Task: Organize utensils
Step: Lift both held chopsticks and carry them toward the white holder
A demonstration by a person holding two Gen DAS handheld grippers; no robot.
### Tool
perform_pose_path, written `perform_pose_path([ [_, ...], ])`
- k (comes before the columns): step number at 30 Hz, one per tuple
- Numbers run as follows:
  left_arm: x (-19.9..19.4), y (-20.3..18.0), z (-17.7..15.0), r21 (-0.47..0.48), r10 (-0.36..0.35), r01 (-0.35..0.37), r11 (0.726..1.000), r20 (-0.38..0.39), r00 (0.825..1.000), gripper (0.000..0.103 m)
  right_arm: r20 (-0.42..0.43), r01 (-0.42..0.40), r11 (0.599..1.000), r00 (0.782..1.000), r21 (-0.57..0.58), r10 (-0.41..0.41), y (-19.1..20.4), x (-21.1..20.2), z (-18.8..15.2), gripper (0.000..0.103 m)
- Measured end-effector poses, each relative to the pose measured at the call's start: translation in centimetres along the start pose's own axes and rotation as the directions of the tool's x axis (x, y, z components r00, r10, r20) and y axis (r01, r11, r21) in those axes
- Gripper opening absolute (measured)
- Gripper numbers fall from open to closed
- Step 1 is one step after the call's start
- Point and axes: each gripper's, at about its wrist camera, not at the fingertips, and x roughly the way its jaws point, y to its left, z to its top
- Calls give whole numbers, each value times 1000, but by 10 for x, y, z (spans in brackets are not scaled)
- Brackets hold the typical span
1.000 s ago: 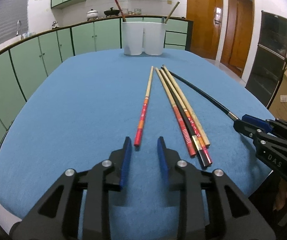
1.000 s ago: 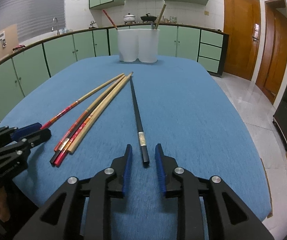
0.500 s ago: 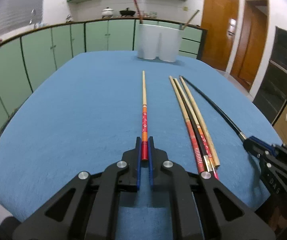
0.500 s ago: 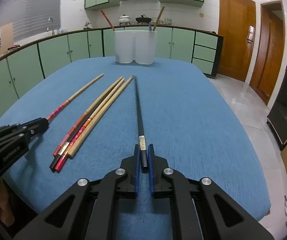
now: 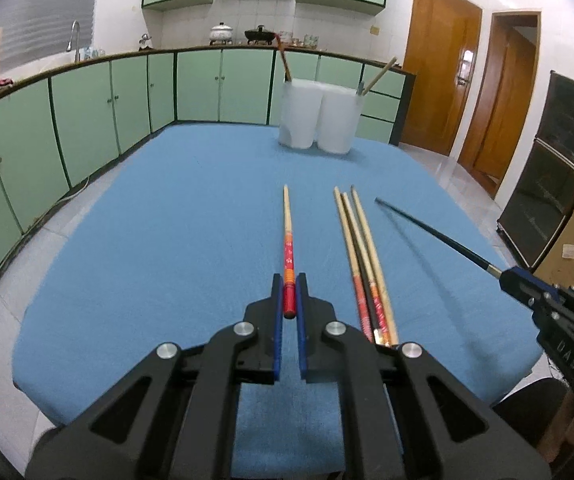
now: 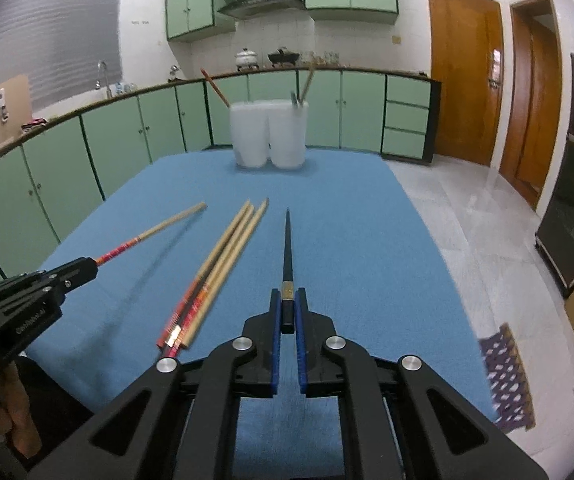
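- Two claws, two chopsticks: my left claw [image 5: 288, 298] is clamped on the red end of the red-and-bamboo chopstick [image 5: 287, 232], and my right claw [image 6: 287, 312] is clamped on the butt of the black chopstick [image 6: 287, 248].
- A second ago both claws stood apart with the sticks flat on the bench between the blue pads; half a second ago they had pinched shut. Now both sticks are off the cloth, tips raised, each throwing a shadow on the blue bench [image 5: 167, 240].
- From the right wrist view I see the left-held stick slanting up away from the bench, so the lift is real, not a trick of the lens.
- Between my two sticks, the bundle of three chopsticks [image 5: 363, 264] lies just where it lay, untouched.
- Further out, at the far end of the bench, the twin white holder [image 5: 317, 118] stands with a red stick in its left cup and a bamboo one in its right.
- I judge the grasp done and the carry beginning; each stick likely goes to a cup, and which cup suits which I cannot yet say.
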Motion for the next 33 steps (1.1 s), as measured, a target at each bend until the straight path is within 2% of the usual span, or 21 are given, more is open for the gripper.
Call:
perform_pose_path([
  [6, -31, -2, 40, 40, -20, 18, 999, 63, 998, 5, 55, -18, 998, 998, -66, 22, 3, -26, 47, 6],
  [11, -43, -7, 88, 89, -60, 53, 995, 77, 995, 5, 31, -51, 989, 998, -140, 56, 3, -30, 96, 6],
  [17, -34, -9, 139, 117, -97, 92, 989, 46, 994, 5, -46, -90, 979, 996, -185, 82, 7, -14, 152, 6],
  [25, -10, -9, 185, 119, -130, 132, 984, -23, 991, 5, -139, -129, 977, 985, -170, 106, 10, 13, 210, 6],
  [33, -1, -16, 246, 138, -149, 146, 980, 12, 989, 5, -113, -135, 983, 986, -122, 122, 8, 19, 269, 6],
])
